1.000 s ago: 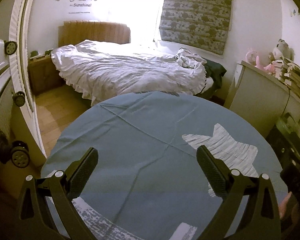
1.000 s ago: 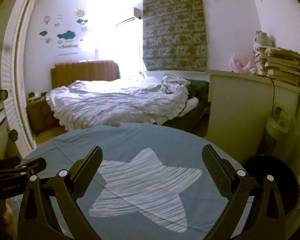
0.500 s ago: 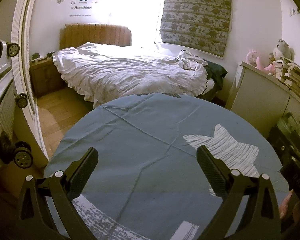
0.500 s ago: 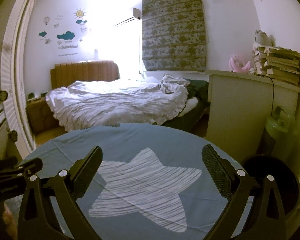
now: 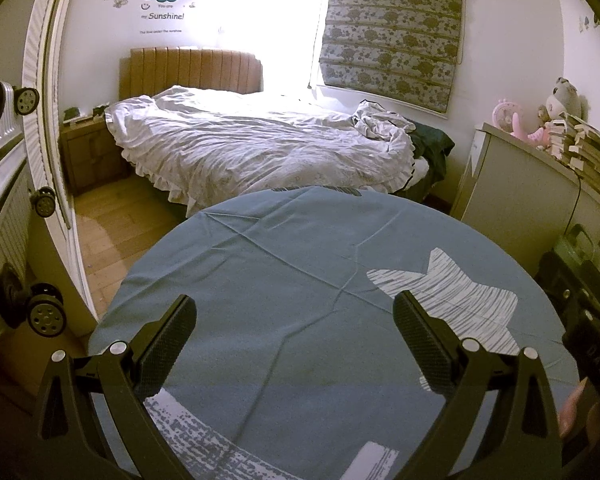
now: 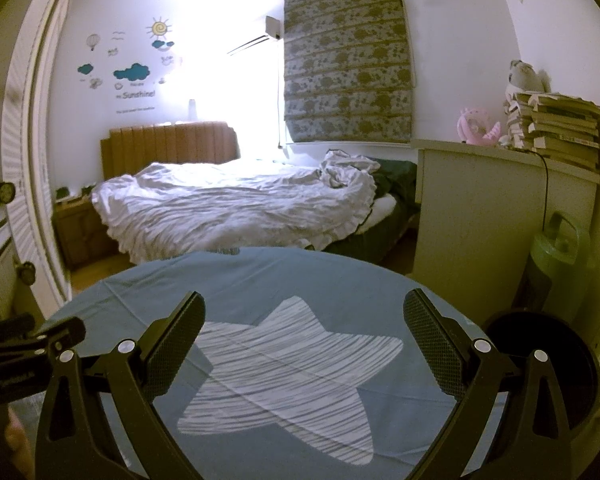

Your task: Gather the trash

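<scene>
No piece of trash shows in either view. My left gripper (image 5: 294, 314) hangs open over a round table under a blue cloth (image 5: 284, 280) with a white star print (image 5: 448, 300). My right gripper (image 6: 302, 316) is open too, above the same star print (image 6: 296, 364) on the blue cloth (image 6: 260, 280). Nothing sits between either pair of fingers. A round black bin (image 6: 548, 364) stands on the floor just right of the table in the right wrist view. The right gripper's body (image 5: 588, 320) shows at the right edge of the left wrist view, and the left gripper's body (image 6: 24, 344) at the left edge of the right.
Beyond the table is a bed with a rumpled white duvet (image 5: 252, 144). A white cabinet (image 6: 492, 216) with stacked books (image 6: 556, 128) and soft toys stands at the right, a green appliance (image 6: 556, 264) beside it. A suitcase with wheels (image 5: 40, 312) sits at the left by a white door frame.
Both views have drifted slightly: the left wrist camera has tilted up a little, showing more of the wall. Both grippers stay open and nothing was picked up.
</scene>
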`<state>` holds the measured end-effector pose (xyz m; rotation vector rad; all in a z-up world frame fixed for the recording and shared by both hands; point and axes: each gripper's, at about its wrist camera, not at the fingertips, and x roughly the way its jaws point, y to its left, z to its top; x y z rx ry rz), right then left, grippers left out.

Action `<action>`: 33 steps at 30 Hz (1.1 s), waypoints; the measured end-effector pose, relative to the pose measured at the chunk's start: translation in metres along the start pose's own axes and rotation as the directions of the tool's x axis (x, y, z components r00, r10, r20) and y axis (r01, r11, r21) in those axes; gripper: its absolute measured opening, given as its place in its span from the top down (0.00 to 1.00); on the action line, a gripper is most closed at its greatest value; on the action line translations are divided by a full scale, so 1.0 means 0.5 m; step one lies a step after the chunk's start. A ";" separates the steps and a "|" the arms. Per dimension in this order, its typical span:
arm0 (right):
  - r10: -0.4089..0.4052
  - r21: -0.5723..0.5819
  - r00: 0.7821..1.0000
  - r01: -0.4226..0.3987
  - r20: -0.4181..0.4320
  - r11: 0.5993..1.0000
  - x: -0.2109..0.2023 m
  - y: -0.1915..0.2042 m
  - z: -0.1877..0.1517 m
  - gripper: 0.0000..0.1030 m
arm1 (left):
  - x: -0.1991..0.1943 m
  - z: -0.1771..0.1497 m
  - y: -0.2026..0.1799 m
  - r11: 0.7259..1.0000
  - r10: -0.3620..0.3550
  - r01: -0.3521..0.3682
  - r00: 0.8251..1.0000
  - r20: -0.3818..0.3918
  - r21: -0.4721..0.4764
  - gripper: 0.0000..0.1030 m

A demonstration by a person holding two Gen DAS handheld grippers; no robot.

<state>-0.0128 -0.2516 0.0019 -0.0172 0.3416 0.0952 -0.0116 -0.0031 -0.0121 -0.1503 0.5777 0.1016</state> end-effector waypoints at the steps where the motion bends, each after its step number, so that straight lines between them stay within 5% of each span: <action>1: 0.000 -0.001 1.000 0.000 0.000 1.000 0.000 0.000 0.000 0.05 | 0.000 0.000 -0.001 1.000 0.000 0.000 1.000 -0.001 0.000 0.05; 33: 0.000 0.004 1.000 0.000 0.002 1.000 -0.001 -0.001 0.001 0.05 | -0.002 -0.005 -0.001 1.000 0.002 -0.002 1.000 -0.004 0.011 0.05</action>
